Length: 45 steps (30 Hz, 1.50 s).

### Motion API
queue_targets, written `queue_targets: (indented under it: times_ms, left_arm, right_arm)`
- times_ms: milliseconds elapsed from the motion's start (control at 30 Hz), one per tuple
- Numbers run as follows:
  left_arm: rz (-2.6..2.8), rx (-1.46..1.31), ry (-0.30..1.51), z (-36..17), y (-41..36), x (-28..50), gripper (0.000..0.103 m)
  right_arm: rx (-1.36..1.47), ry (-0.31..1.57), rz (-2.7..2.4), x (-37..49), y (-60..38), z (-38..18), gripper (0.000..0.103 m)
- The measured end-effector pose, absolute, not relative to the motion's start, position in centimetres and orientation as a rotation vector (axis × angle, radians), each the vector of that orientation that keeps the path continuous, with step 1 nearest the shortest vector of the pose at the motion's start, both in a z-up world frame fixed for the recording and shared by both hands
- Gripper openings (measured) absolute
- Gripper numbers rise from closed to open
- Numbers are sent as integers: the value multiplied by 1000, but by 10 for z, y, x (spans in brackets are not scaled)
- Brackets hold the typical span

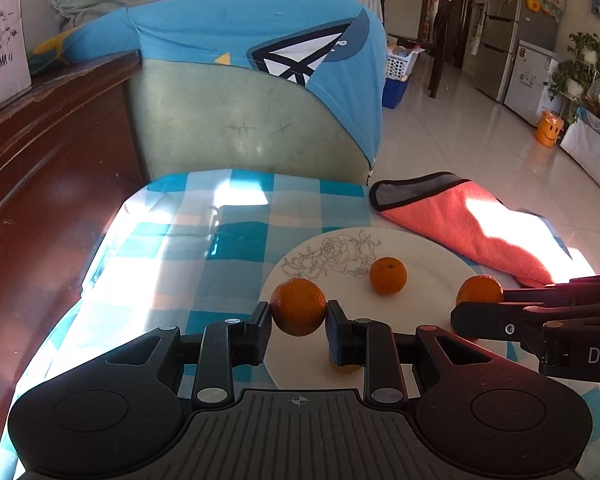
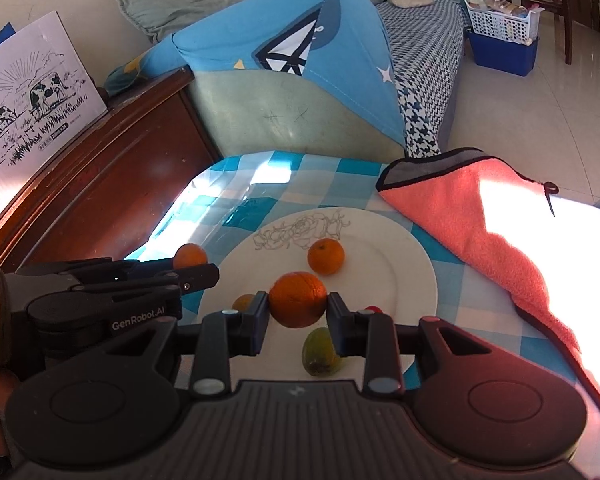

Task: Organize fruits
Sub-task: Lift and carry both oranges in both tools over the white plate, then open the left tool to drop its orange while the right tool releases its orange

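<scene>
Oranges are being held tight — one in the left gripper (image 1: 299, 314), one in the right gripper (image 2: 298, 306) — both hanging right over the white plate (image 2: 400, 252).

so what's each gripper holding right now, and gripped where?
Left gripper holds an orange, pads on opposite sides at its widest part. Right gripper holds another orange the same way.

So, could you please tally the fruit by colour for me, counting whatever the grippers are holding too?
Orange: 4 (first orange in the left gripper, second orange in the right gripper, loose orange and small orange, partly hidden, on the plate)
Green: 1 (green fruit)
Red: 1 (red fruit, mostly hidden)
Total: 6
</scene>
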<state>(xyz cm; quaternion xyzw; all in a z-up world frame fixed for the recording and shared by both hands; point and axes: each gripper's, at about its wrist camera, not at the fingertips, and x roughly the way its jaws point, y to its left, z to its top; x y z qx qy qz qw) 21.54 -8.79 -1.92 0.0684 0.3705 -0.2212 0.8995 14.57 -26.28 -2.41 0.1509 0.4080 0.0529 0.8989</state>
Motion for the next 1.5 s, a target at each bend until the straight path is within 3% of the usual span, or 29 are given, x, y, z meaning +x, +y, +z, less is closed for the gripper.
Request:
queue_targets:
  times_ms: [733,967,1500]
  left_arm:
    - [-464,153,826,-35,-101,227,29]
    - [-436,149,785,-18,-98,221,50]
    - [-398,152,775,2,-72,179,71]
  right_arm:
    - [344,902,80,169,-262,-51,34]
    - [366,875,102,165,-262,-38,35]
    - [269,851,119,135,-247,-17,46]
